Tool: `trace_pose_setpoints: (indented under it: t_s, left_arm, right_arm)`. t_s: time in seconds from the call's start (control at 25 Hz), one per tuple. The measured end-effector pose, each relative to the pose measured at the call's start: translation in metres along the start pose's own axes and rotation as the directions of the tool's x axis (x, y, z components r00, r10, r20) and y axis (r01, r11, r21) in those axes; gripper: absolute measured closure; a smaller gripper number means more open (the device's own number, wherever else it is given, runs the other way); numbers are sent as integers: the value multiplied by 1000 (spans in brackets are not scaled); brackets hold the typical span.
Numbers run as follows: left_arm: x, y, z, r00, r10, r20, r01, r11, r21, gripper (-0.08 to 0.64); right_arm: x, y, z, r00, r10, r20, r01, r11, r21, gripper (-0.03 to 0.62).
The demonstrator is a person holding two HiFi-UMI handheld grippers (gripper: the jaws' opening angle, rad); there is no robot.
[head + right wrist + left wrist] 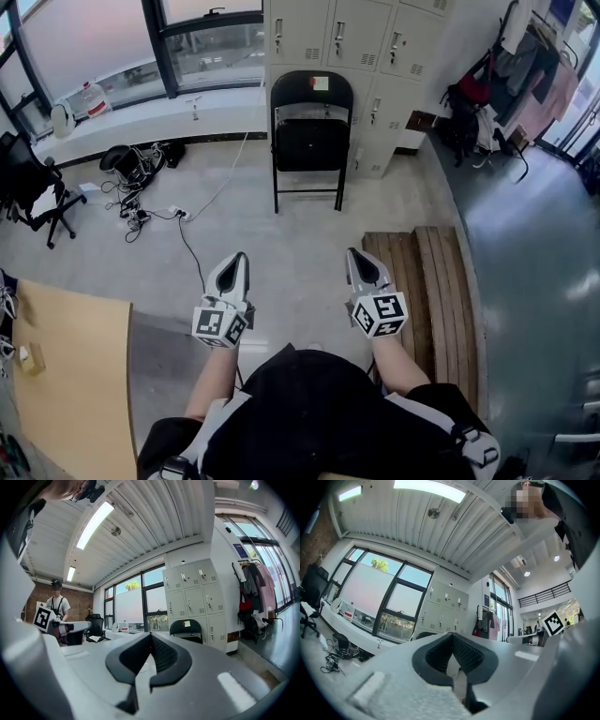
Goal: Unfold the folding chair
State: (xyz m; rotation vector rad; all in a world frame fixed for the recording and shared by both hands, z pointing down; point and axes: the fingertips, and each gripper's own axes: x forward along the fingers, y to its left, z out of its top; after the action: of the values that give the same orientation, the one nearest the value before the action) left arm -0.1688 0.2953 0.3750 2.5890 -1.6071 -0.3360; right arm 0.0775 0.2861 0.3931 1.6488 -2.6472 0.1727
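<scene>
Shut tight and empty: left gripper (pixel 239 257) and right gripper (pixel 353 253), smooth grey jaws, bumpy black pads (pixel 162 655), side by side over the floor (pixel 281 230). Black metal folding chair (pixel 311 141) at the floor's far edge, against pale lockers (pixel 361 37), seat tipped up flat. Only in right gripper view: another person (pixel 57 604) by a brick wall (pixel 78 607).

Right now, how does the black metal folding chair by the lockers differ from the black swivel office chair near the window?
The black metal folding chair stands on thin straight legs, seat tipped up; the black swivel office chair rests on a spreading base. The folding chair is fully in view, with a small label on its backrest; the office chair is cut off at the picture's edge. Both are black.
</scene>
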Motion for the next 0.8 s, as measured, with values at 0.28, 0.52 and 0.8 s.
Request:
trace_pose_setpoints:
  t_s: [0.28,0.52,0.8]
  left_arm:
    - [22,-13,-7,1000,7,-9,-7,1000,6,561]
    - [37,-27,-7,1000,2,-12,-2,1000,5,561]
    - [55,-51,-27,999,-26,-36,26,1000,-6,561]
  right_arm:
    - [16,-18,7,998,52,28,-52,999,-9,588]
    - [13,-46,10,998,45,41,-46,999,8,588]
    - [3,-91,-9,1000,-3,5,3,998,60,588]
